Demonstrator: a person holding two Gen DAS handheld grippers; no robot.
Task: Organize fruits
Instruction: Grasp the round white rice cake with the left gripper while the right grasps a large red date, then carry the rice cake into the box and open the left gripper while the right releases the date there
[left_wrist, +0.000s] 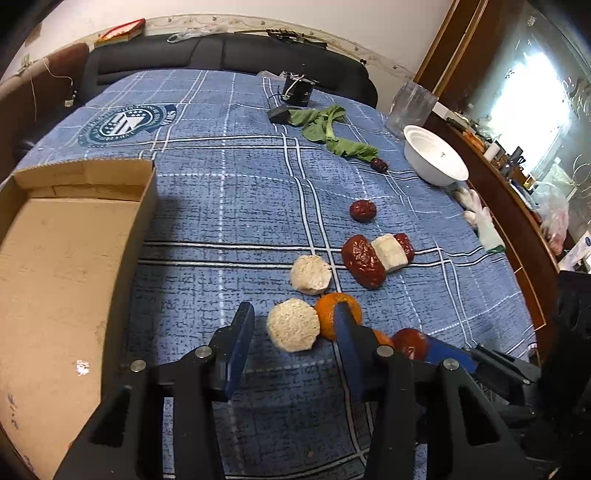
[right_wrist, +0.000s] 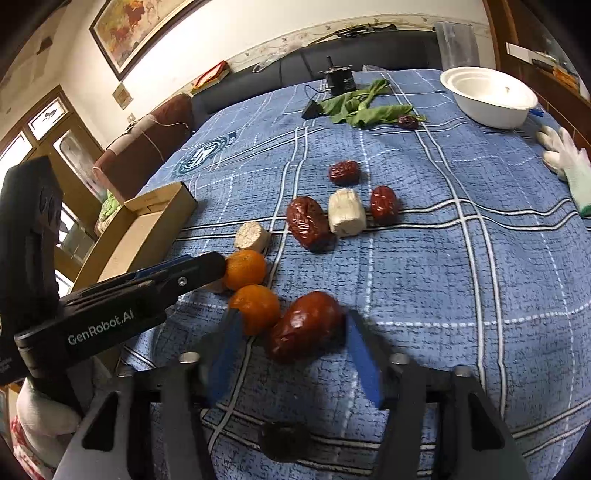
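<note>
My left gripper (left_wrist: 293, 325) is open around a pale round slice (left_wrist: 293, 325), with an orange (left_wrist: 338, 314) just behind its right finger. My right gripper (right_wrist: 291, 334) is open around a big red date (right_wrist: 304, 326); a second orange (right_wrist: 255, 304) touches its left finger. More red dates (right_wrist: 308, 223) (right_wrist: 344, 172) (right_wrist: 384, 204) and pale chunks (right_wrist: 346, 211) (right_wrist: 252, 236) lie further out on the blue plaid cloth (right_wrist: 443, 277). The left gripper's body (right_wrist: 122, 302) shows in the right wrist view beside the first orange (right_wrist: 245, 268).
An open cardboard box (left_wrist: 55, 258) sits at the left. A white bowl (left_wrist: 434, 160) stands at the far right, with green leaves (left_wrist: 332, 133), a small date (left_wrist: 378, 164) and a black device (left_wrist: 298, 90) behind. White gloves (left_wrist: 480, 218) lie at the table's right edge.
</note>
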